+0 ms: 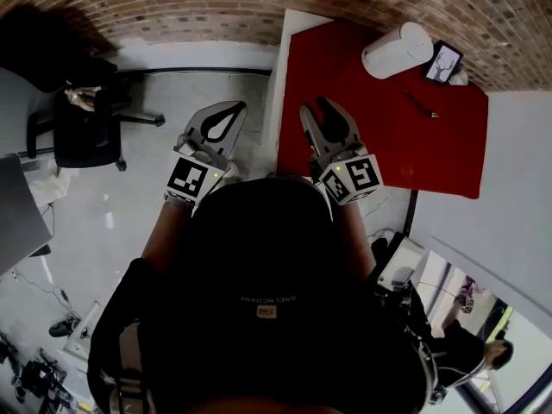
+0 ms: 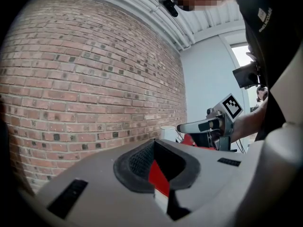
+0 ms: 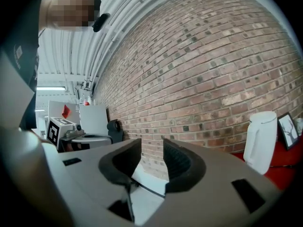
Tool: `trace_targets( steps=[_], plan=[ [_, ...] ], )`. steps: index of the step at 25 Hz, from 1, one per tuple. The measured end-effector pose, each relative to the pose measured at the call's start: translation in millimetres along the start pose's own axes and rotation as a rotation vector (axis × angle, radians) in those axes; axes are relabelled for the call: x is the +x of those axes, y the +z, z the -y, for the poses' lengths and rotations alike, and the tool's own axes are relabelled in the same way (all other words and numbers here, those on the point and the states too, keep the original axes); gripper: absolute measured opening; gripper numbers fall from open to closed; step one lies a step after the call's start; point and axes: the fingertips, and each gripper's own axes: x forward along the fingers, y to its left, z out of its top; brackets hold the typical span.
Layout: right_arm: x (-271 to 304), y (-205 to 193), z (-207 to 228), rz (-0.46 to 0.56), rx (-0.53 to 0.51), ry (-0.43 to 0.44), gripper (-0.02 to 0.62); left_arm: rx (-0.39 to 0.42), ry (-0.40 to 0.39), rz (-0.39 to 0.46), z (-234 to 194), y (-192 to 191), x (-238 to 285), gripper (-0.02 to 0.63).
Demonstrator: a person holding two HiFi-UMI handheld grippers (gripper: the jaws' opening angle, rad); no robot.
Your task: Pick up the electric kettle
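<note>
kettle (image 1: 397,50) upright at the far side of the red surface (image 1: 414,145)
it stands white near the brick wall (image 1: 190,7), just beside a small picture frame (image 1: 443,63). left tongs (image 1: 239,104) hover over the floor (image 1: 155,93), tips together, empty. right tongs (image 1: 315,106), jaws apart with nothing between, hover at the surface's near edge, well apart from the kettle.

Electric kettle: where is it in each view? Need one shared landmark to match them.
Head view: electric kettle at the upper right, on the red tabletop.
Left gripper view: a small white shape right of centre, against the wall; probably the kettle.
Right gripper view: at the right edge, upright in front of the wall.
Shared landmark: the brick wall, behind the kettle in all three.
</note>
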Motion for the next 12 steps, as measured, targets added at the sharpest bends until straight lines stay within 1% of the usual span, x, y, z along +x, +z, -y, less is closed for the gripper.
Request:
trace_targets(
  steps=[1,6,12],
  plan=[
    [-1,0,7,0.002,0.003,-0.003,0.142,-0.004,0.007,0.000,1,1,3,0.005],
    [-4,3,44,0.015,0.017,-0.023,0.154,0.006,0.035,-0.016,9,3,15,0.006],
    [-11,4,95,0.014,0.040,-0.077,0.184,0.005,0.067,-0.035,18,4,30,0.006]
  ],
)
